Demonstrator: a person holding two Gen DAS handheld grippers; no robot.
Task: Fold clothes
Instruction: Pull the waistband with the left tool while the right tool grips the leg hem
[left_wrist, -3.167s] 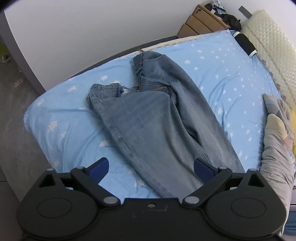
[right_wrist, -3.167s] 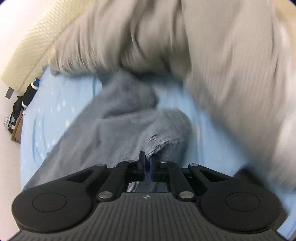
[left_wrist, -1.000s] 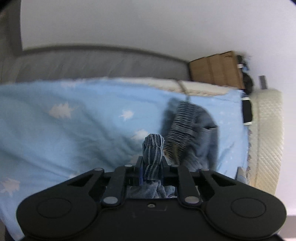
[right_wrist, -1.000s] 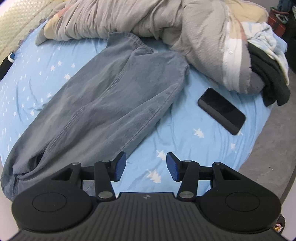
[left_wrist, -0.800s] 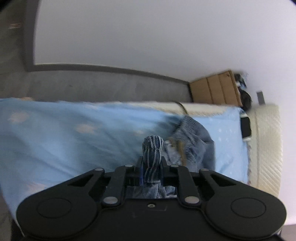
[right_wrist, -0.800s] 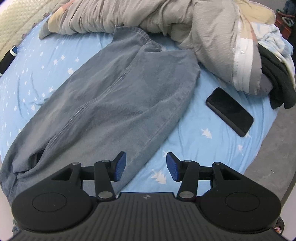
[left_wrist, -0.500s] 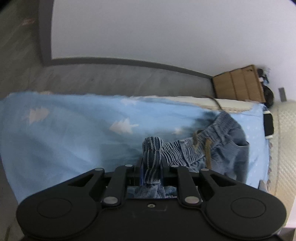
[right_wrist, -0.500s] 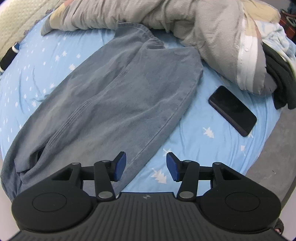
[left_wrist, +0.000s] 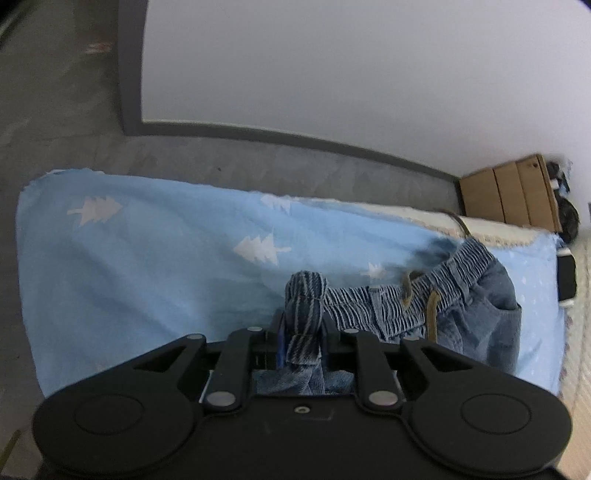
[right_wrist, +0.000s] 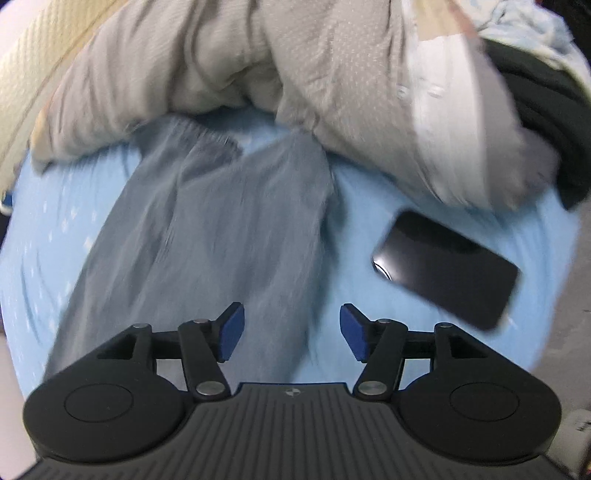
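Two grippers | left gripper (left_wrist: 302, 334) clamps jeans waistband (left_wrist: 391, 299) to anchor fold | right gripper (right_wrist: 291, 330) opening, empty, above jeans leg (right_wrist: 221, 236)

I see the jeans (left_wrist: 476, 314) lying on the blue sheet (left_wrist: 147, 266), faded denim with a ribbed elastic waistband and tan drawstring. A bunched fold of the waistband stands up, pinched. In my right view the legs (right_wrist: 207, 236) run flat, hems reaching the grey duvet (right_wrist: 295, 62).
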